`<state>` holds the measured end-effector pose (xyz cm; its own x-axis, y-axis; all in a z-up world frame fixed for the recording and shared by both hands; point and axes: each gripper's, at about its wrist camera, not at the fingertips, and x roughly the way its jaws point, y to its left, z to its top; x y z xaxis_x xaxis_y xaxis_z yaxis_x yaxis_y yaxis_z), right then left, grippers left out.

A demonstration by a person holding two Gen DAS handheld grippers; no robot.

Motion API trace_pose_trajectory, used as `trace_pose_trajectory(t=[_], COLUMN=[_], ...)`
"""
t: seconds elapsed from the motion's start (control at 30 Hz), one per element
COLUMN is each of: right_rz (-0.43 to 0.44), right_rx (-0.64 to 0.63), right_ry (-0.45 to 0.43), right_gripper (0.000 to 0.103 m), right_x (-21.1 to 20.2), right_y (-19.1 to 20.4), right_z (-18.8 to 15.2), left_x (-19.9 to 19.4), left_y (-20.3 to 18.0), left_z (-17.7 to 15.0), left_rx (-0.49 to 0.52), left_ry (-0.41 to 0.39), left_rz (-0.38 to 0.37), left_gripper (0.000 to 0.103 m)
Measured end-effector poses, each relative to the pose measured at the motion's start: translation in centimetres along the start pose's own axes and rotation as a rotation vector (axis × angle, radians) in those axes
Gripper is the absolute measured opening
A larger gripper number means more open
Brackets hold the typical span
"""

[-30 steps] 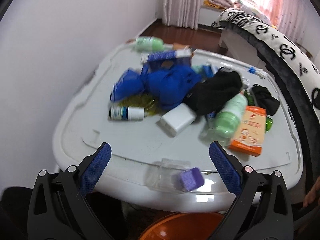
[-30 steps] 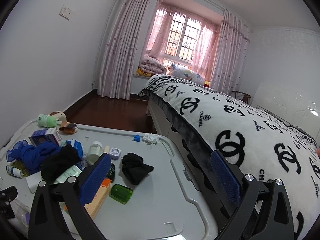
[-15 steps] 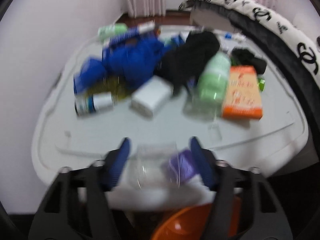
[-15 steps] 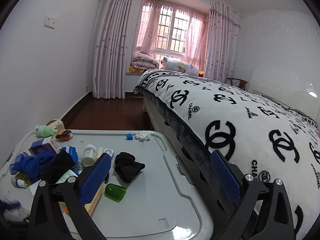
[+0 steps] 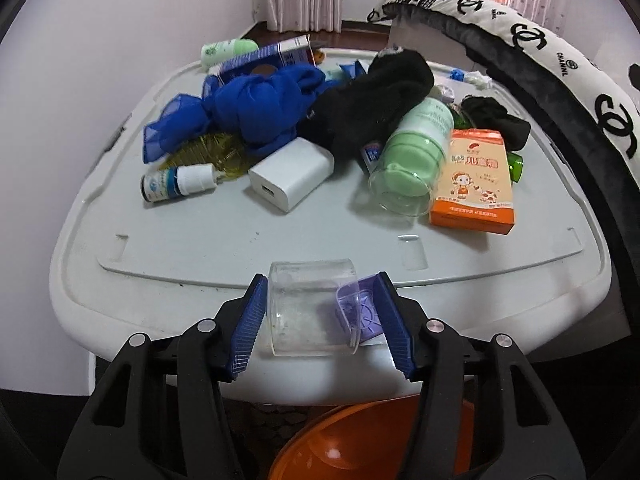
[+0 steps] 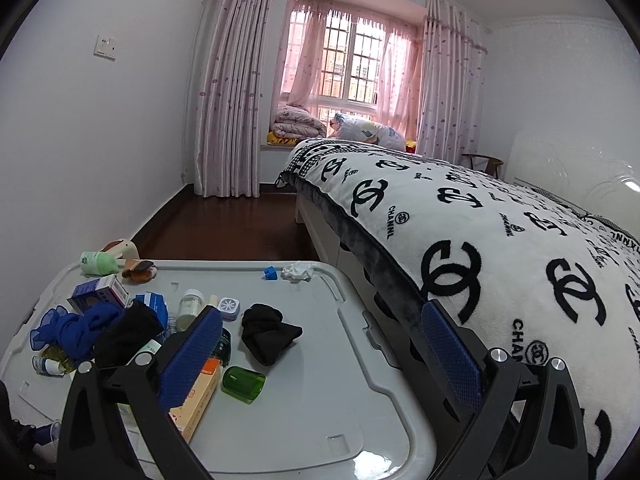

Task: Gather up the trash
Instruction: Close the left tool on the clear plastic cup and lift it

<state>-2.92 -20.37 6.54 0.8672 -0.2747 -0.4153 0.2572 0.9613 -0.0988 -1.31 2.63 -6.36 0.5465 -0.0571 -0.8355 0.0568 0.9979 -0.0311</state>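
Clutter is crowding the far half of the grey lid (image 5: 168,248), leaving its near strip bare. At the near edge, above an orange bin (image 5: 360,440), the left gripper (image 5: 320,312) is clamping a clear cup with a purple cap (image 5: 308,308); its jaws, wide before, have just been closing. The right gripper (image 6: 320,356) is hovering open.

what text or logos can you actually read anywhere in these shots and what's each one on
"CHANEL", with interlocking-C logos: bed blanket.
Orange box: Chinese characters and a cartoon child; small print unreadable.
Blue box, green bottle, small dropper bottle: labels too small or blurred.
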Motion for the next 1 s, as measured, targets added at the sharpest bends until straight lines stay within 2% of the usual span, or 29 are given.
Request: trace_pose_trajectory(t=[0.1,0.2,0.4,0.47,0.5,0.6,0.83,1.0], right_rz=[0.005,0.011,0.031,0.029,0.028,0.022,0.038,0.053], right_rx=[0.008,0.011,0.014,0.005,0.0,-0.018,-0.04,-0.07], right_ry=[-0.001,-0.001,0.0,-0.004,-0.004,-0.003,0.01,0.093], right_gripper=[0.098,0.098,0.098,0.098,0.098,0.098,0.098,0.098], right_x=[0.0,0.0,-0.2,-0.2,-0.2,-0.1,0.2,2.1], right_y=[-0.2,-0.3,0.0,0.3,0.4,0.8,1.6,2.7], right_z=[0.0,0.0,0.1,0.1,0.0,-0.1,-0.5,-2.2], left_x=[0.0,0.4,1.4,1.5,1.2,0.5,-2.0,-3.2], left_y=[0.8,1.7,1.7,1.8,1.9,2.3,3.9,3.6], left_z=[0.0,-0.2,0.3,0.4,0.6,0.8,2.2,2.7], left_rx=[-0.006,-0.003,0.0,-0.018,-0.018,-0.017,-0.06,-0.05], left_ry=[0.015,0.063,0.074,0.066,0.054,0.03,-0.033,-0.075], left_rz=[0.007,0.016,0.049,0.033,0.031,0.057,0.045,0.019], left_gripper=[0.054,0.054,0.056,0.055,0.041,0.041,0.041,0.041])
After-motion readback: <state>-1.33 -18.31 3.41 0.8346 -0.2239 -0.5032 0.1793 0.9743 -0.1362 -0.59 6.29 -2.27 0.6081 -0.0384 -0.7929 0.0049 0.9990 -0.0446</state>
